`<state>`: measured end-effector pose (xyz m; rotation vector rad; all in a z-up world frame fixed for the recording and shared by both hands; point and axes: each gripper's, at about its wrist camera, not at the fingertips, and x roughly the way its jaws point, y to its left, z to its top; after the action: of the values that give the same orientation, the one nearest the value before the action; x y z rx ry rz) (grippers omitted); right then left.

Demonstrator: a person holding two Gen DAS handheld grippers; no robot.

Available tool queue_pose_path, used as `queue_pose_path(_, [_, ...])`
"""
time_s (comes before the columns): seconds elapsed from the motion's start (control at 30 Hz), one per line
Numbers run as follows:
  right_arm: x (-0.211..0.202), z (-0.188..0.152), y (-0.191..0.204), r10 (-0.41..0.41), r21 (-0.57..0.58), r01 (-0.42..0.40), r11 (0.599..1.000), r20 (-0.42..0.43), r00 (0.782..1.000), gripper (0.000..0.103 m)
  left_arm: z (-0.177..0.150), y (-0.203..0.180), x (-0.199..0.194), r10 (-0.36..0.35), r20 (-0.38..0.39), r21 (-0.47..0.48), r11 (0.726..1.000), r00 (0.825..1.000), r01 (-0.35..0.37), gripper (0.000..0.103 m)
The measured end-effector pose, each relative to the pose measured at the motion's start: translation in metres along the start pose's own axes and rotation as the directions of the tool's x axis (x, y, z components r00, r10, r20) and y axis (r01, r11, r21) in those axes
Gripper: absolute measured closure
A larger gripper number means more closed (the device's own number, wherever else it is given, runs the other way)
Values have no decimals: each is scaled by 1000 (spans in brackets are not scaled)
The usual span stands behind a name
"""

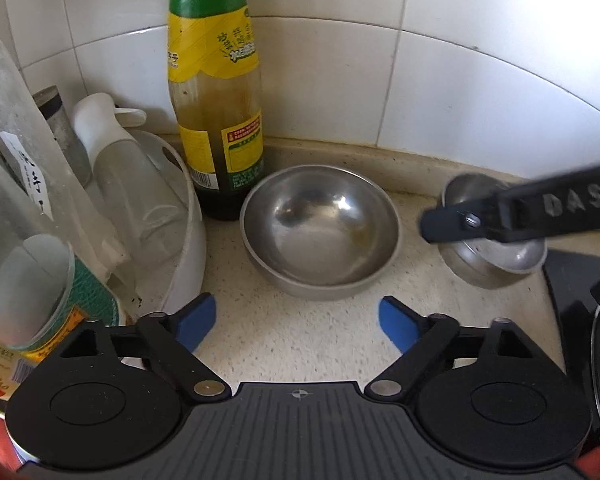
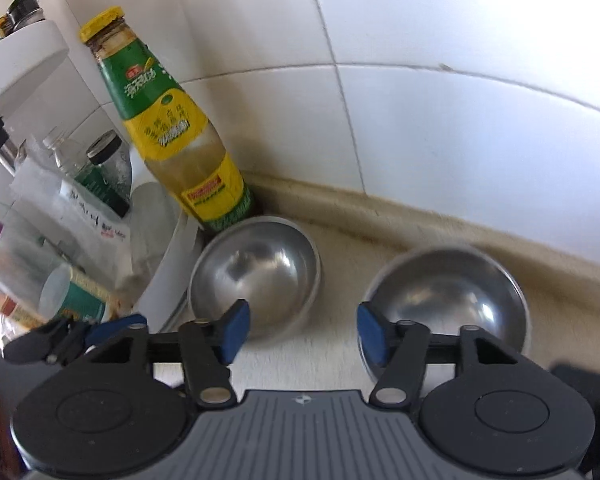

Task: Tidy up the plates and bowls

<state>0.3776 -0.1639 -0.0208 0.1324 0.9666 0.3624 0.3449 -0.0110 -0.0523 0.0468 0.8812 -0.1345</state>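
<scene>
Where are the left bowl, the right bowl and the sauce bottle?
left bowl (image 1: 320, 232): left wrist view, on its inner bottom.
right bowl (image 2: 448, 300): right wrist view, on its inner bottom.
sauce bottle (image 1: 214, 56): left wrist view, on its yellow label.

Left gripper (image 1: 296, 322): angled downward; blue pads (image 1: 198, 322) spread wide; nothing between them
Right gripper (image 2: 300, 332): angled downward; blue pads (image 2: 236, 330) partly apart; gripping nothing
Relative placing: the right gripper's finger reaches into the left camera's view from the right
</scene>
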Motion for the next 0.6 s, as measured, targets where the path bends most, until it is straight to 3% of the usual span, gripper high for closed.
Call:
queue_pose_path(0.07, [12,8,1,-12,-7,12,1000,-4,1000,36,3,2,6,0,-3,-23,1000,1000,0,5])
queue_pose_path(0.27, [39,19,3,-7,-54,5,999,-23,1000,35,10,7,25,-4,-43,-99,995,999,0,3])
queue_pose_path(0.5, [61,26,4,2,-78,-6,997,-58,998,35,10,5,39,-24,-69,-115,993,997,16,2])
queue_pose_path(0.6, [72,25,3,-2,-77,-4,997,-87,996,43,11,7,43,-34,-67,-125,992,997,25,2])
